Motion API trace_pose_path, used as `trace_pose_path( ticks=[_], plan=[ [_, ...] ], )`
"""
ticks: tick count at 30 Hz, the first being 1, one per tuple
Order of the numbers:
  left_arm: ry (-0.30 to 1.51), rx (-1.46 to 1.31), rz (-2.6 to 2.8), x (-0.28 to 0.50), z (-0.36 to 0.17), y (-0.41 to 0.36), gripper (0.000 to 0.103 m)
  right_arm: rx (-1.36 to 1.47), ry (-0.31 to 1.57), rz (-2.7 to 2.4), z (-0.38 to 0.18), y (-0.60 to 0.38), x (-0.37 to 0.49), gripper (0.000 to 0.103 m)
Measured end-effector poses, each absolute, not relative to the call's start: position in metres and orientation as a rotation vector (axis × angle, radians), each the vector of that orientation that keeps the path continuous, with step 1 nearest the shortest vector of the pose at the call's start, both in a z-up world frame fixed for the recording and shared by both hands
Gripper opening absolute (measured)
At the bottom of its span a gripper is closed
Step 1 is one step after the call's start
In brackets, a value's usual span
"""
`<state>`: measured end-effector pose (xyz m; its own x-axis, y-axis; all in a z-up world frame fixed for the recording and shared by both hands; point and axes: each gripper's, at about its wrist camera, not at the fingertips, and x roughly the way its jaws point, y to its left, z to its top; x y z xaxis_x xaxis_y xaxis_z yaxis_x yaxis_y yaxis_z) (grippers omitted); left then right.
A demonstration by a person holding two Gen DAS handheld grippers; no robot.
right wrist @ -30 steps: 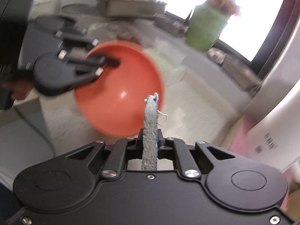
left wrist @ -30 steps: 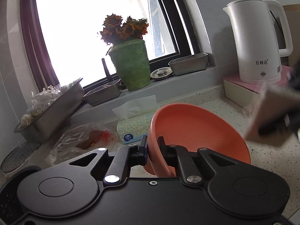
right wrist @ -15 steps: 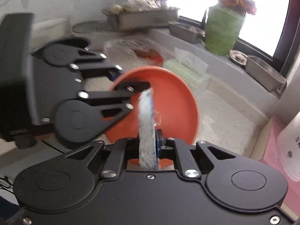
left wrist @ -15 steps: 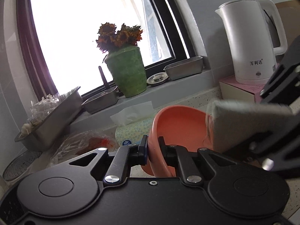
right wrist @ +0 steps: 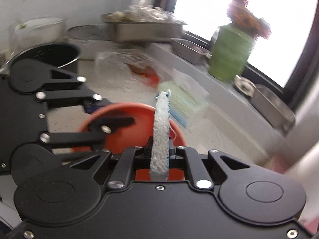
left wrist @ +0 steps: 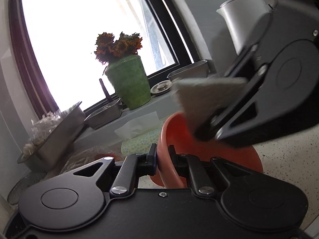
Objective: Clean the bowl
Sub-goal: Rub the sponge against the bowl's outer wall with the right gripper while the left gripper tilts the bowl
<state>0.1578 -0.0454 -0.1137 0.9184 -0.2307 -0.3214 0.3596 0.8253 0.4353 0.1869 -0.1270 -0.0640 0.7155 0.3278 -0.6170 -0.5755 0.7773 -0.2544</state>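
Observation:
An orange bowl (left wrist: 171,131) is tilted on its side above the speckled counter, and my left gripper (left wrist: 161,155) is shut on its near rim. In the right wrist view the same bowl (right wrist: 123,119) lies low at centre, with the left gripper (right wrist: 111,117) clamped on its left rim. My right gripper (right wrist: 159,149) is shut on a pale blue-white sponge (right wrist: 161,135) that stands on edge over the bowl's opening. From the left wrist the sponge (left wrist: 205,95) looks grey and flat, held by the right gripper (left wrist: 215,123) just above the bowl's inside.
A green vase of dried flowers (left wrist: 129,83) and steel trays (left wrist: 189,71) stand on the window sill. A tissue pack (left wrist: 137,137) and a plastic bag (right wrist: 127,69) lie behind the bowl. A white kettle (left wrist: 243,22) is at the right, a black pot (right wrist: 51,53) at the left.
The right gripper with the sponge has swung in over the bowl and now fills the right of the left wrist view. The bowl stays held, tipped lower in the right view.

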Motion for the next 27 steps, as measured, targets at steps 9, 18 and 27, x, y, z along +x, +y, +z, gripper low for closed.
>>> trace_pose_path(
  ticks=[9,18,27],
  plan=[
    [0.274,0.492,-0.303,0.161,-0.114,-0.042,0.01,-0.435,0.628,0.484,-0.07,-0.138,0.187,0.011],
    [0.28,0.467,-0.309,0.163,-0.113,-0.041,0.009,-0.211,0.741,0.493,-0.074,-0.149,0.178,0.011],
    [0.277,0.482,-0.322,0.163,-0.112,-0.044,0.009,0.1,0.735,0.464,-0.068,-0.179,0.206,0.011]
  ],
)
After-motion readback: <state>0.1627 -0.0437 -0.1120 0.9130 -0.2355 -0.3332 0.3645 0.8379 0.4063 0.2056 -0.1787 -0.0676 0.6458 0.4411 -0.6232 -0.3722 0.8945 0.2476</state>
